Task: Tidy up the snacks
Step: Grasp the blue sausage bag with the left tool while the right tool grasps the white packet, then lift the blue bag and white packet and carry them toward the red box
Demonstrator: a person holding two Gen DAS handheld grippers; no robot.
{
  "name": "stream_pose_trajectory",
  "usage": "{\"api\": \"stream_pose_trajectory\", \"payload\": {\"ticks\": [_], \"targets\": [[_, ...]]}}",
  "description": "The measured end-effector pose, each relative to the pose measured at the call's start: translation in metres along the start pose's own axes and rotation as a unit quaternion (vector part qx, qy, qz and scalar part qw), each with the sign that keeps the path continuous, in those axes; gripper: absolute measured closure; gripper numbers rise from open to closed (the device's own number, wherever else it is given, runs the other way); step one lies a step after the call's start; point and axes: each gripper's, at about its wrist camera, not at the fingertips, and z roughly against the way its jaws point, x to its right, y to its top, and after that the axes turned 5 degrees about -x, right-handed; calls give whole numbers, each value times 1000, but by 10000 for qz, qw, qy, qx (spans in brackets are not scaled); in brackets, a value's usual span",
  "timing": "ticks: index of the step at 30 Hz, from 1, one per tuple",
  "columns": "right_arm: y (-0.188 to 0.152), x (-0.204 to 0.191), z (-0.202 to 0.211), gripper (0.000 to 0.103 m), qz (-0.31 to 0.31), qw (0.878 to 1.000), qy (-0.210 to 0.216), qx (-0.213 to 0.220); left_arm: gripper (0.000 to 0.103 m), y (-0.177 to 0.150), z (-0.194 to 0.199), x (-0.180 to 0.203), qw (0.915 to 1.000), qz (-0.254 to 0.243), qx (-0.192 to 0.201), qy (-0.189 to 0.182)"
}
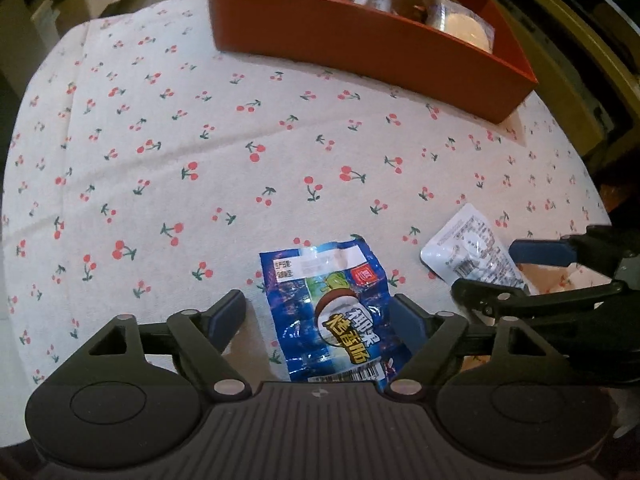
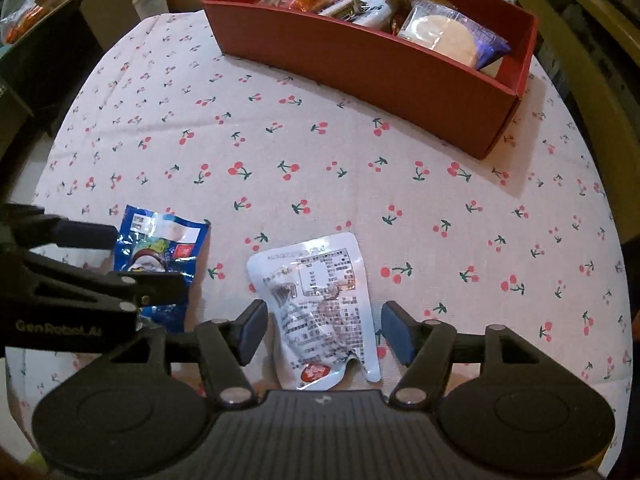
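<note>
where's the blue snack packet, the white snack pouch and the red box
blue snack packet (image 1: 332,316), left wrist view, on its printed front
white snack pouch (image 2: 320,300), right wrist view, on its text-covered middle
red box (image 2: 360,68), right wrist view, on its near outer wall

Both black two-finger grippers tilt steeply downward, side by side. The left gripper (image 1: 320,316) stands with jaws parted wide; the right gripper (image 2: 324,330) likewise, gripping nothing.

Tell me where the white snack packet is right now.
The white packet lies on the cherry-print tablecloth between the right hand-held gripper's open fingers, right of the blue packet, nearer than the red box.
</note>
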Motion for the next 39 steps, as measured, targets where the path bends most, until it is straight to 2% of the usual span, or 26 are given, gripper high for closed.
{"api": "stream_pose_trajectory", "payload": {"ticks": [3, 5, 11, 15, 16, 17, 20, 22, 23, 24, 26, 28, 31, 34, 36, 39], "targets": [[-8, 2, 5, 47, -31, 10000, -5, 76, 17, -2, -1, 6, 9999, -132, -42, 16], [-12, 2, 8, 48, -49, 9999, -32, 132, 17, -4, 0, 8, 9998, -175, -79, -79], [-16, 4, 22, 50, -245, 9991, -48, 354, 17, -10, 1, 7, 9998, -192, -64, -28], [-18, 4, 23, 50, -274, 9990, -21, 361, 24, -9, 2, 9, 9998, -188, 57, 64], [-19, 5, 25, 50, -328, 9986, 9, 410, 28, -9, 3, 9, 9998, -185, 68, 36], [-19, 7, 27, 50, -377, 9983, 40, 452, 36, -9, 4, 9, 9998, -194, 88, 24], [-20, 11, 29, 50, -487, 9975, 59, 503, 40, -7, 6, 7, 9998, -169, 74, -72], [-20, 12, 27, 50, -515, 9976, 44, 466, 39, -7, 7, 5, 9998, -123, 67, -104], [-19, 12, 26, 50, -518, 9976, 51, 453, 36, -6, 6, 5, 9998, -119, 62, -116], [-19, 12, 26, 50, -522, 9976, 65, 455, 24, -7, 6, 5, 9998, -132, 50, -110], [-18, 12, 27, 50, -544, 9973, 105, 481, 13, -7, 4, 7, 9999, -84, 10, -59], [-18, 14, 29, 50, -585, 9969, 145, 508, 11, -8, 0, 9, 10000, -50, -2, -14], [-18, 18, 30, 50, -632, 9965, 162, 521, 11, -9, -3, 16, 9998, -89, 78, 161], [-21, 22, 31, 50, -665, 9963, 164, 519, 18, -12, -3, 22, 9990, -154, 209, 363], [-22, 24, 33, 50, -688, 9961, 168, 535, 28, -14, -1, 24, 9980, -222, 331, 486], [-22, 25, 37, 50, -704, 9954, 203, 610, 28, -13, 0, 22, 9983, -176, 350, 434]]}}
